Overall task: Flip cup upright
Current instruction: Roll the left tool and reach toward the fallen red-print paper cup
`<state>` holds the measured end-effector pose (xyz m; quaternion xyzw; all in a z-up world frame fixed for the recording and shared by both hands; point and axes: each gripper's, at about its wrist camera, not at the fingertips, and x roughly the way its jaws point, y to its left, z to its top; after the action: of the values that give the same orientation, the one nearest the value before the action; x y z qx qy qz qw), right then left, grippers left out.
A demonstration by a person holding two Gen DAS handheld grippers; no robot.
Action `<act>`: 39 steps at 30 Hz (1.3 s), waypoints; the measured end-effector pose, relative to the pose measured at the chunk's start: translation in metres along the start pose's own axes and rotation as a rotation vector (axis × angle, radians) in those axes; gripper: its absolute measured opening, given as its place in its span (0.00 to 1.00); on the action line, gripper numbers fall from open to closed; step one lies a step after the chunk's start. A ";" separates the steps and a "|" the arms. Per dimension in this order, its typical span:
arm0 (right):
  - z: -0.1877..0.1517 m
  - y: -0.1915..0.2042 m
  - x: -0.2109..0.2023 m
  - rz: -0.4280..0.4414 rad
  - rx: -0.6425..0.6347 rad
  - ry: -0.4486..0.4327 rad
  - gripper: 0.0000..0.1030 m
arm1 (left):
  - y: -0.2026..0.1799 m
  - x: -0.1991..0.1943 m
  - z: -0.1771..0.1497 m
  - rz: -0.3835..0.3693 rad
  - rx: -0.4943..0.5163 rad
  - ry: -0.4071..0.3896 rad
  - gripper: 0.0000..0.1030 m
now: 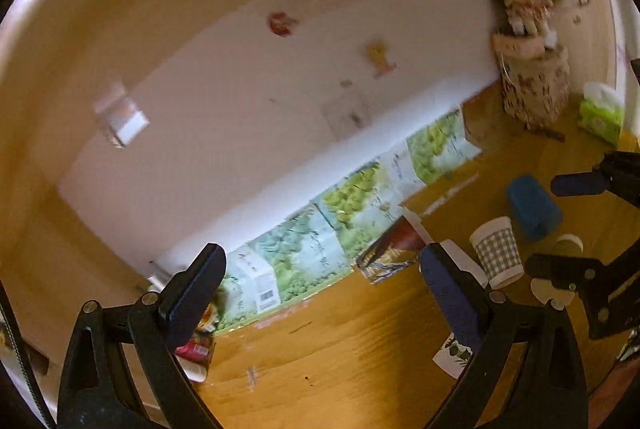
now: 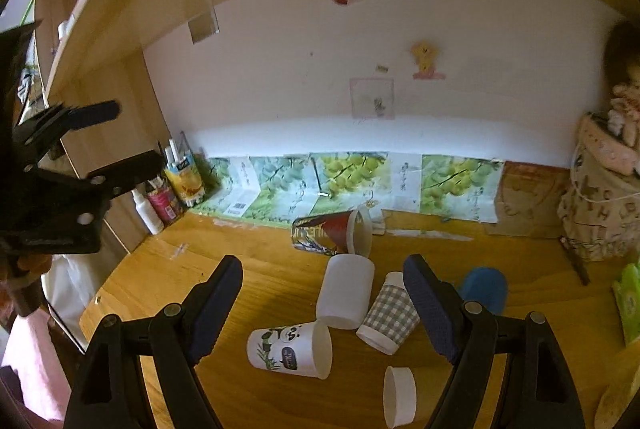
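Lying on side near centre of desk [image 2: 280, 277], panda cup [image 2: 290, 349], mouth facing right; white cup [image 2: 346, 291] and checked cup [image 2: 390, 313] inverted just behind. Right gripper [image 2: 324, 313] hovering above, jaws wide, empty; left gripper [image 1: 324, 303] open too, off left. Approach step; next: descend, straddle panda cup wall

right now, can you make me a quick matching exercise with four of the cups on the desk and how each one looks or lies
Cups:
1. panda cup
2. checked cup
3. blue cup
4. red cup

States:
A. farthest back, on its side by the grape pictures, mouth toward the right
B. partly hidden behind the right gripper's right finger
C. nearest the left finger, on its side, mouth toward the right
D. grey and white, tilted, beside the plain white cup

Pairs: 1-C, 2-D, 3-B, 4-A
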<state>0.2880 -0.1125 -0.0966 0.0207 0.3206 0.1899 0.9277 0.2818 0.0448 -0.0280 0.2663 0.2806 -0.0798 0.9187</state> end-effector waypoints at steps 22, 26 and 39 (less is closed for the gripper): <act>-0.026 -0.038 0.084 0.101 0.064 0.122 0.81 | -0.041 0.133 0.009 -0.228 0.404 0.111 0.96; -0.028 -0.038 0.087 0.125 0.051 0.129 0.81 | -0.042 0.154 0.006 -0.264 0.442 0.134 0.96; -0.034 -0.036 0.098 0.192 0.034 0.164 0.81 | -0.050 0.203 -0.009 -0.350 0.556 0.197 0.96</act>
<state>0.3507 -0.1126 -0.1871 0.0515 0.3953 0.2736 0.8754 0.4308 0.0080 -0.1700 0.4609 0.3772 -0.2836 0.7516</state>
